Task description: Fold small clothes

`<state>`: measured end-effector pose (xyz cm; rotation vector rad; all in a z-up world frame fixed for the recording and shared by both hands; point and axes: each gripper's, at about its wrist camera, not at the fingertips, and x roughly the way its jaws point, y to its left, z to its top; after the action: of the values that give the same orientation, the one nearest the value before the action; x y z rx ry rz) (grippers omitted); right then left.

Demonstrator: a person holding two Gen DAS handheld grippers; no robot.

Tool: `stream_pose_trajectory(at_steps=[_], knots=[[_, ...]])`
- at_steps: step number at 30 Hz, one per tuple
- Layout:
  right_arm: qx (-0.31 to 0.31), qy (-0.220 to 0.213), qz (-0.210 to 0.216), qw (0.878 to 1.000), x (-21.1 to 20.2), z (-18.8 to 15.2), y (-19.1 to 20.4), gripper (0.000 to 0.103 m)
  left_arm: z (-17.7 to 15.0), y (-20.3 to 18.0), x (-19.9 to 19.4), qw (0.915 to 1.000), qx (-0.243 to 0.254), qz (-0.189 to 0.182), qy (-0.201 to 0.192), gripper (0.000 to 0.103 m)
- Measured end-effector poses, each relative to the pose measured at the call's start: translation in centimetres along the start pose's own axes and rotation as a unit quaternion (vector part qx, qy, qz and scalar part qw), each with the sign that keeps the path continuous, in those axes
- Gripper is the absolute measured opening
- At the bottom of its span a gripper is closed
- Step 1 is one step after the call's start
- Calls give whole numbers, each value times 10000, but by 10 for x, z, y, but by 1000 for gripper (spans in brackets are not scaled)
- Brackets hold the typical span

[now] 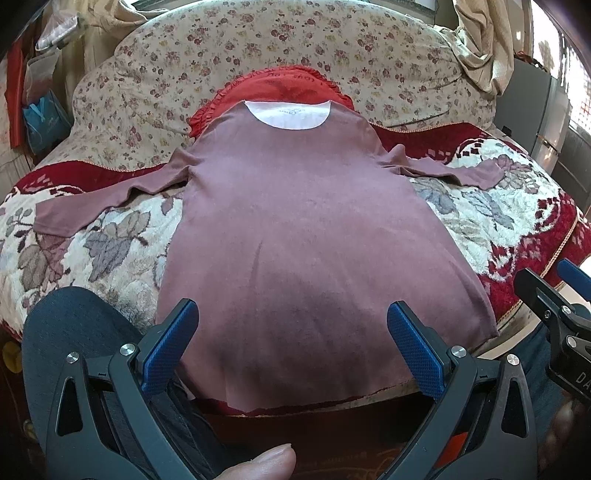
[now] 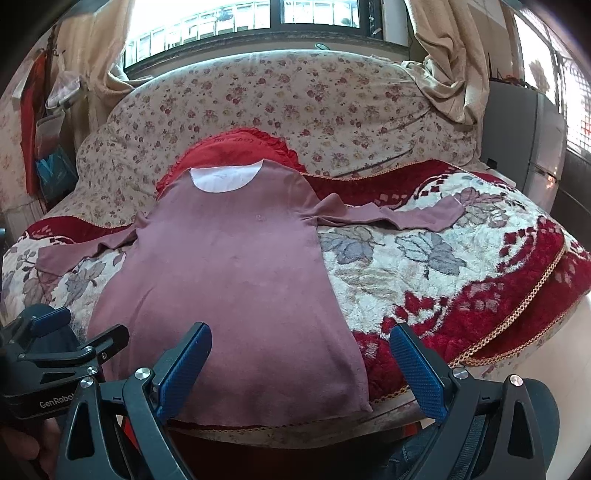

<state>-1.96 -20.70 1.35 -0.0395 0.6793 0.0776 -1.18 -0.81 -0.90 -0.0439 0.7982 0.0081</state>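
Spanning the near edge of each view, two grippers hover with their fingers spread wide and nothing between them. Left gripper (image 1: 293, 347): blue-padded fingers (image 1: 170, 343) framing the hem of the garment from just in front of the sofa's edge; a thumb tip (image 1: 264, 463) shows at the bottom margin. Right gripper (image 2: 301, 369): fingers (image 2: 415, 373) likewise wide apart, one over the hem's right corner, the other over the blanket.

Dusty-pink long-sleeved top (image 1: 295, 240): lying flat, front side down or up cannot be told, hem nearest the cameras and overhanging the seat edge slightly, neckline farthest away. Both sleeves are stretched outward, the left sleeve (image 1: 92, 206) and the right sleeve (image 2: 399, 216) resting on the blanket. A white inner panel (image 1: 286, 114) shows at the neck opening.

Red-and-cream floral blanket (image 2: 443, 280): covering the sofa seat beneath the top. Red frilled cushion (image 2: 236, 146): under the collar, against the flower-print sofa back (image 2: 295, 96). Window (image 2: 258, 18) and curtains (image 2: 450, 55) behind.
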Motion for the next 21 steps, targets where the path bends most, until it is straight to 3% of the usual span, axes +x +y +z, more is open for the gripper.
stream_pose_trajectory(at_steps=[8,12,16,21], knots=[[-617,152,269,9976,5,20,0,96,-1,1,1,10000,-7,3,8,102],[-139,218,534,9982,15,35,-4,96,-2,2,3,10000,-2,5,28,102],[702,111,261,9971,28,38,-3,96,-3,5,3,10000,12,27,18,102],[712,15,145,9974,30,36,6,95,-1,8,8,9999,-52,32,96,102]])
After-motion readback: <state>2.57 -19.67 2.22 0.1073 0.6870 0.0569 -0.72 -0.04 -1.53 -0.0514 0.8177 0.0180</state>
